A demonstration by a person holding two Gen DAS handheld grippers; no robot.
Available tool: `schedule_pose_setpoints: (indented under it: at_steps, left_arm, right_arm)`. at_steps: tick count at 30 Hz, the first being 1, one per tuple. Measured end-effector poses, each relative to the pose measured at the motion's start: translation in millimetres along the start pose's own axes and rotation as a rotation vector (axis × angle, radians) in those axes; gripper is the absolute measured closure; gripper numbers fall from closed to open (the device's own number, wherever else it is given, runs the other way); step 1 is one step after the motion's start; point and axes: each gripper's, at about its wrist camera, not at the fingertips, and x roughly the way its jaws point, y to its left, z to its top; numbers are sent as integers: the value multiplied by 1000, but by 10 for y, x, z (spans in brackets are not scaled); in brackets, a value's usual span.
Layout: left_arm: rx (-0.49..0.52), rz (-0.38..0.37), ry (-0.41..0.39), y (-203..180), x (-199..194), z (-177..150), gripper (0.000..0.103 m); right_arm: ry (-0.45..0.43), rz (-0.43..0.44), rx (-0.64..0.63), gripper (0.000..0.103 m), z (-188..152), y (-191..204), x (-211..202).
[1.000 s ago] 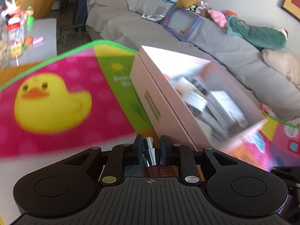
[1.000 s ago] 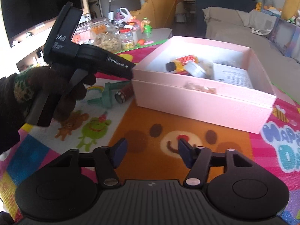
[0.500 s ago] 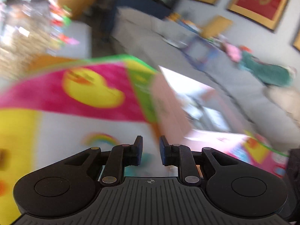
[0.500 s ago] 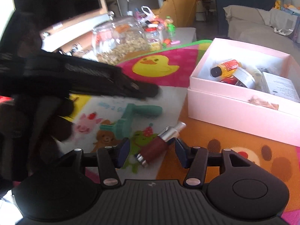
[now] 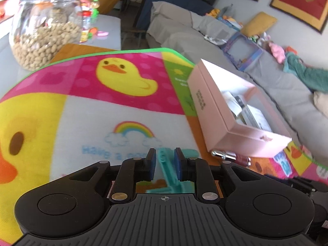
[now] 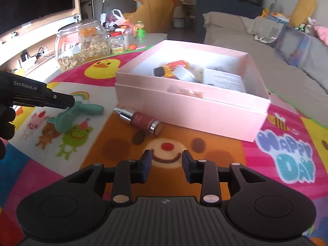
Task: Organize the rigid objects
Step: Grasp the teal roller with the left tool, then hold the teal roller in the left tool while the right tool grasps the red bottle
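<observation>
Found the left tongs [image 5: 165,155] narrowly apart, lowered over the teal tool [image 6: 79,112] with its handle showing between the pads; could not tell whether either pad touched it. Found the right tongs [image 6: 166,160] wide apart and empty, hovering above the play mat [image 6: 205,164] toward the near edge of the bench.

Located the task's things as follows: teal tool lying flat on the mat toward the left edge; maroon bottle [image 6: 141,121] on its side just beside the front wall of the pink box [image 6: 184,106], silver neck pointing left; box open toward the far edge, already holding an orange bottle [image 6: 172,67], a printed leaflet [image 6: 223,80] and other small items too crowded to name. Noted a glass jar of nuts [image 6: 82,47] at the far left corner, well apart from the work.

Judged the step in hand to be a grasp on the teal tool for transfer into the box.

Judged the risks:
- Closing off-centre on the handle would likely swing the heavier head down, or let it slip out mid-carry.
- Pressing down before closing could skate the tool across the mat.
- Reaching for the bottle with the right tongs could roll it against the box wall, being round and on its side.
- Working both tongs at once so near each other could cause a collision.
</observation>
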Motion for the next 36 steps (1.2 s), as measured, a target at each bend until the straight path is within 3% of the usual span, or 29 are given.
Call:
schedule_pose_setpoints:
  at_steps: [3,6,9,13,20,25,26,32,36]
  left_arm:
    - [42,-14,27,-118,14,-55,80]
    - [115,13,40,-224,10,-138,79]
    - [169,33,36,-303,-24,-214,79]
    - [196,-23,60,-368,-103,-346,79]
    - [216,2,25,-438,-197,-560,78]
    - [261,18,-24,-465,-221,-659,76]
    - [271,19,-33,-472,-222,-668,75]
    - [337,48,-78,-541,-230,-762,75]
    - [323,38,-79,-513,-229,-751,75]
  right_arm:
    - [-12,-25,17,46,-35,-27,7]
    - [-13,-21,26,40,-40,-50,11]
    - [-14,-18,28,37,-41,-43,13]
    - [-15,-14,38,36,-23,-56,32]
    - [-5,-11,92,32,121,-34,177]
    - [-8,-175,118,32,179,-57,279]
    - [-11,-172,136,32,171,-79,258]
    - [-2,29,181,28,239,9,188]
    - [55,48,205,21,380,184,413]
